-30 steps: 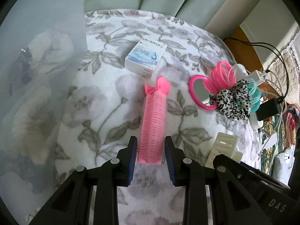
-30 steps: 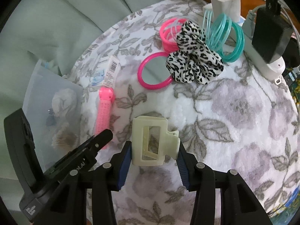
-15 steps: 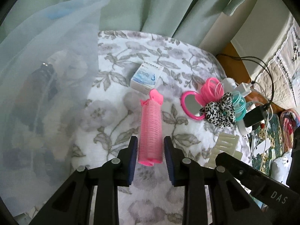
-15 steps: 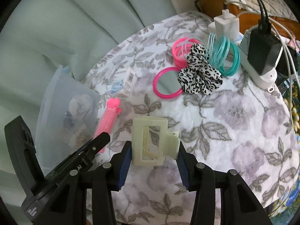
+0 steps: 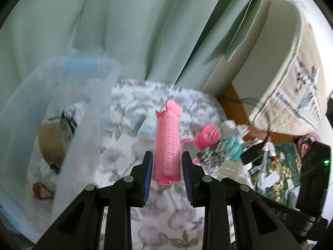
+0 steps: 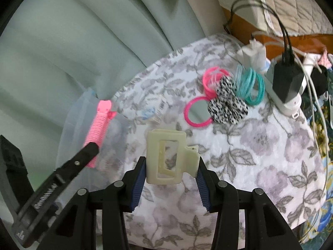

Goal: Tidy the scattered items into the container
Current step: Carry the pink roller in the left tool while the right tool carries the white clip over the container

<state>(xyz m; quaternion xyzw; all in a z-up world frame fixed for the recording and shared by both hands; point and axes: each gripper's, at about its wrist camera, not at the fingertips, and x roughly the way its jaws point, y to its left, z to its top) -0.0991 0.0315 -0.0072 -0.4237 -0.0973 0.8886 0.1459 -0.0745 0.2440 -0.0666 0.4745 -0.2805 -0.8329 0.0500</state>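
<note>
1. Carrying is your step in the left wrist view: your left tool (image 5: 167, 164) is clamped on the pink hair roller (image 5: 168, 143), long axis pointing away along the fingers, beside the clear container (image 5: 83, 112). Next, swing over its rim.
2. Seen from the right wrist, your right tool (image 6: 170, 171) grips the cream claw clip (image 6: 166, 156), long side upright, above the floral worktop (image 6: 260, 145); follow leftward.

Soft daylight, left-view motion blur, dark fisheye corners.

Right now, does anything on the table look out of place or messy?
Nothing damaged or spilled. Still loose on the floral cloth: pink mirror, leopard scrunchie, pink and teal hair ties, small box.
</note>
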